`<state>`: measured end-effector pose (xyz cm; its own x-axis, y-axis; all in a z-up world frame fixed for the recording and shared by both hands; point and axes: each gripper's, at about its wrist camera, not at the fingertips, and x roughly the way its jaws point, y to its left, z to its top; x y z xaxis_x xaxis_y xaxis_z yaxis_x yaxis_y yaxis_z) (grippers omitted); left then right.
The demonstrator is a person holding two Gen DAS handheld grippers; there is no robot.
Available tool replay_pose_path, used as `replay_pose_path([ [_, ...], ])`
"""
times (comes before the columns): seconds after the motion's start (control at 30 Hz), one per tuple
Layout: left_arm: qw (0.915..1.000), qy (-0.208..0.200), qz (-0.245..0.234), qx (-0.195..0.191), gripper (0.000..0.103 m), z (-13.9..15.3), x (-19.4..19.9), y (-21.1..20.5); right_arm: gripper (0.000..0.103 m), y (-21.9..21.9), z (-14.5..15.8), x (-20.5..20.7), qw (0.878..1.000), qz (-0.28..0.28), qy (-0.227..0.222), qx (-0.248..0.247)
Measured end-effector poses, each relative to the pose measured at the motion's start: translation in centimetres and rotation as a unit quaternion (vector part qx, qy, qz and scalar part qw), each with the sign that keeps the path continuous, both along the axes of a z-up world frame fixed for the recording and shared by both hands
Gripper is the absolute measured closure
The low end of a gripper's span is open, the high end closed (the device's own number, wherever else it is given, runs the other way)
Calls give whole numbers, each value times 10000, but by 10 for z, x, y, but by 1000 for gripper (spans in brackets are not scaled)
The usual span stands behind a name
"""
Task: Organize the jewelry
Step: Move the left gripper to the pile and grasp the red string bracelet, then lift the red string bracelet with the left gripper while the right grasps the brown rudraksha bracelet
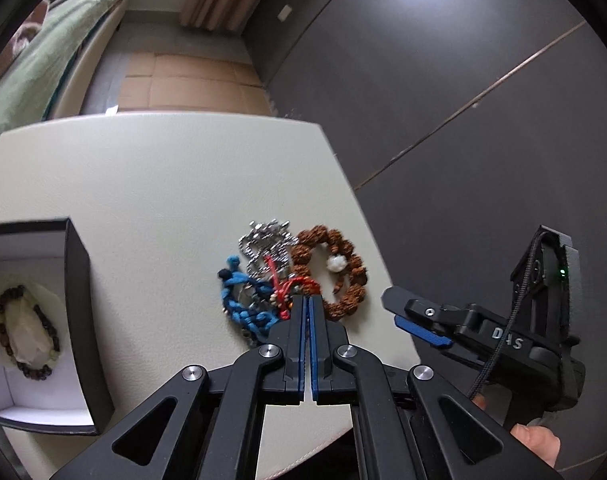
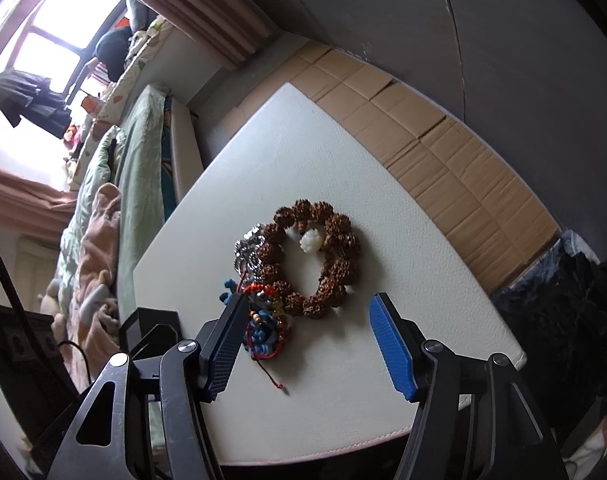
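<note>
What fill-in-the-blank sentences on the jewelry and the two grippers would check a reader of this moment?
1. The left gripper is ____, its tips at the red cord in the jewelry pile.
2. The right gripper is ____, holding nothing.
3. The dark bead bracelet lies inside the black ____.
4. The big brown seed bracelet carries one ____ bead.

Missing words: shut; open; box; white

Black grippers (image 1: 308,304) — blue pads (image 2: 391,344), silver screws
</note>
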<state>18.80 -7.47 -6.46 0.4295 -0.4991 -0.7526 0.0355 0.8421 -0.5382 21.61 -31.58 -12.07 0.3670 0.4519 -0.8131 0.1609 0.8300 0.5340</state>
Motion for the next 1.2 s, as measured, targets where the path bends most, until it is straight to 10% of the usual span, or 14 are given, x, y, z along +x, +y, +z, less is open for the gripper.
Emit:
replay_pose_path([
  [0.17,9987,361,-167,327,100,-15,6,-15,39,-5,1,-3,9998,-118,11,163],
  [0.33,9985,316,-185,416,36,-20,5,-22,39,-6,3,-3,9999,-88,-27,124],
  [0.43,9987,192,-116,458,39,-17,5,-22,39,-8,2,-1,9999,-83,5,137],
  [0.57,9977,416,-188,510,74,-28,12,-23,39,-14,2,1,9998,-119,-6,168],
  [1.2,9934,516,-481,901,98,-57,38,-44,39,-15,-1,8,9999,-80,39,119],
])
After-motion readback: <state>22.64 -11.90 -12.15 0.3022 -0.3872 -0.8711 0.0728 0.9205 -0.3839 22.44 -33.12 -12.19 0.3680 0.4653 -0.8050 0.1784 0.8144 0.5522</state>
